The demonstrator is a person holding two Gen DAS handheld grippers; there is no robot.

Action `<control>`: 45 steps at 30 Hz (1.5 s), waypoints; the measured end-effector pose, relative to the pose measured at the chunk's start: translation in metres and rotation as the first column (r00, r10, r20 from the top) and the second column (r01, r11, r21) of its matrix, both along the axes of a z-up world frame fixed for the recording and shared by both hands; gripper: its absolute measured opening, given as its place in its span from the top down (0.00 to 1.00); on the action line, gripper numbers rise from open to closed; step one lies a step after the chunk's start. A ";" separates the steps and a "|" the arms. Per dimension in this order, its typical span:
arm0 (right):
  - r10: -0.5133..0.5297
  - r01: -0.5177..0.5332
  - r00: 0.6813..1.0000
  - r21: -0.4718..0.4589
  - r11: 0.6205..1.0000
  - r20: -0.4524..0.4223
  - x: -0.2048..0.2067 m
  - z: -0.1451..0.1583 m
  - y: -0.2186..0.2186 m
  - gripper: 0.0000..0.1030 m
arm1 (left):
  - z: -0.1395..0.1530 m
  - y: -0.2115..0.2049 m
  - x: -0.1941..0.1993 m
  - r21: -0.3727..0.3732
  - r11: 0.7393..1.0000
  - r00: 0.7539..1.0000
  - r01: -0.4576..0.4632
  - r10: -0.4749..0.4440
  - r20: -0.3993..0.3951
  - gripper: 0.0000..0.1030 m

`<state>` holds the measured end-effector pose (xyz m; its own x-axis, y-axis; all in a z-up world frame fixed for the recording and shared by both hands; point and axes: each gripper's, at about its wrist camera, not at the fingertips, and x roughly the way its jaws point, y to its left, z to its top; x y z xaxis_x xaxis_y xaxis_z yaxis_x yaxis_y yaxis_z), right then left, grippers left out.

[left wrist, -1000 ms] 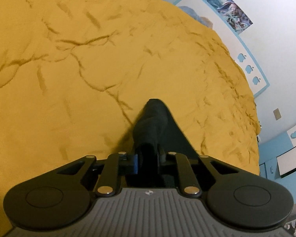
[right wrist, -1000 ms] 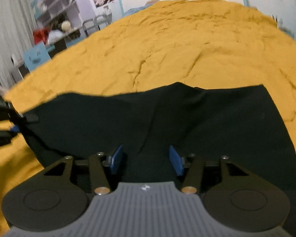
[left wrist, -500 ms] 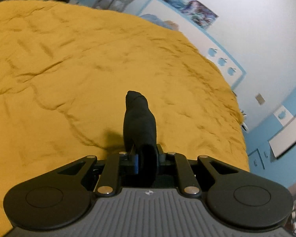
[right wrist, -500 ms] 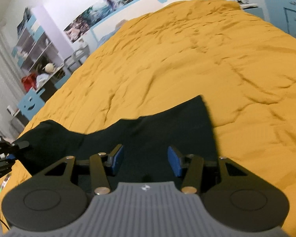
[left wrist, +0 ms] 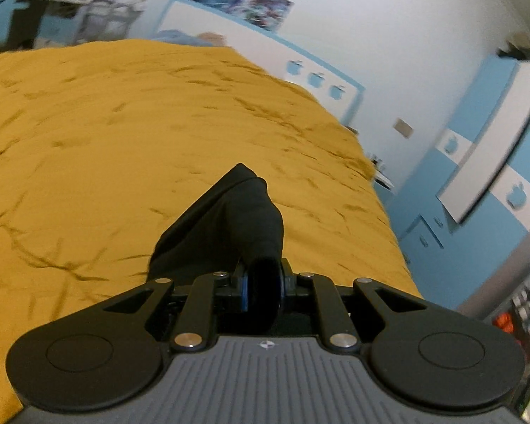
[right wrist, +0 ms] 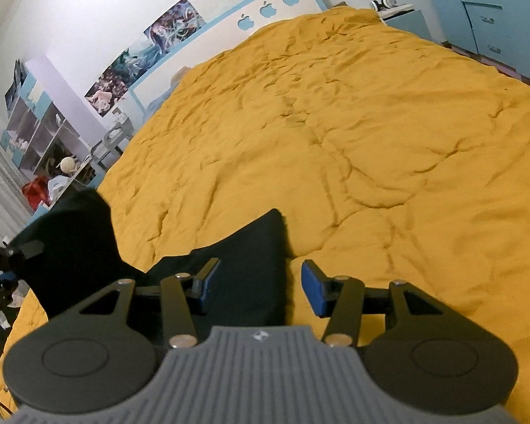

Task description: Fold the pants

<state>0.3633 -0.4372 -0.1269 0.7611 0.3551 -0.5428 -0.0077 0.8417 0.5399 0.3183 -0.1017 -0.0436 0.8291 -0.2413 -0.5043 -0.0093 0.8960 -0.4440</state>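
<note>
The black pants lie on the yellow bedspread. My left gripper is shut on a bunched edge of the pants, which is lifted off the bed. In the right wrist view the left gripper shows at the far left, holding that raised end of the pants. My right gripper is open and empty, low over the near right corner of the pants; its blue pads stand apart.
The bedspread fills most of both views. A blue-and-white headboard stands at the far end. Shelves stand left of the bed and blue drawers to the right.
My left gripper has lifted its end of the pants higher and tilted up. My right gripper has shifted right, so less of the pants lies under it. The pants have folded over.
</note>
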 end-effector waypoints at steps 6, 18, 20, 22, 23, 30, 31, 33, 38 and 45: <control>-0.012 0.012 1.000 0.008 1.000 -0.013 0.000 -0.001 -0.009 0.54 | -0.012 -0.056 0.004 0.074 0.986 0.989 0.150 -0.149 -0.020 0.85; -0.054 0.055 0.998 0.018 0.998 -0.033 0.001 -0.004 -0.025 0.54 | -0.066 -0.128 -0.005 0.271 0.924 0.962 0.271 -0.253 -0.102 0.85; -0.049 0.049 0.998 0.016 0.999 -0.035 0.001 -0.005 -0.024 0.54 | -0.070 -0.134 -0.011 0.306 0.909 0.959 0.285 -0.268 -0.095 0.85; -0.044 0.045 0.998 0.012 0.999 -0.039 0.003 -0.006 -0.023 0.54 | -0.077 -0.138 -0.012 0.327 0.895 0.952 0.305 -0.287 -0.105 0.84; -0.043 0.043 0.998 0.010 0.999 -0.042 0.003 -0.006 -0.023 0.54 | -0.081 -0.142 -0.011 0.333 0.885 0.946 0.325 -0.298 -0.129 0.84; -0.032 0.033 0.997 0.004 0.999 -0.063 0.009 -0.012 -0.020 0.54 | -0.087 -0.146 -0.019 0.338 0.801 0.868 0.495 -0.436 -0.238 0.59; -0.028 0.028 0.998 0.004 1.000 -0.064 0.010 -0.012 -0.019 0.54 | -0.083 -0.141 -0.023 0.293 0.795 0.846 0.531 -0.474 -0.244 0.54; -0.018 0.019 0.998 0.015 1.000 -0.067 0.012 -0.014 -0.018 0.54 | -0.073 -0.126 -0.033 0.222 0.797 0.825 0.561 -0.517 -0.228 0.52; 0.008 -0.003 0.997 0.061 0.998 -0.073 0.013 -0.016 -0.014 0.53 | -0.039 -0.083 -0.039 0.245 0.807 0.844 0.537 -0.514 -0.155 0.50; 0.062 -0.056 0.995 0.091 0.994 -0.074 0.003 -0.017 0.000 0.53 | -0.001 -0.089 0.024 0.442 0.720 0.831 0.535 -0.541 -0.125 0.45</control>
<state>0.3667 -0.4369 -0.1441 0.6947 0.4475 -0.5632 -0.0115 0.7897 0.6133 0.3420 -0.1904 -0.0450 0.6355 -0.4037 -0.6582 0.5380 0.8429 0.0024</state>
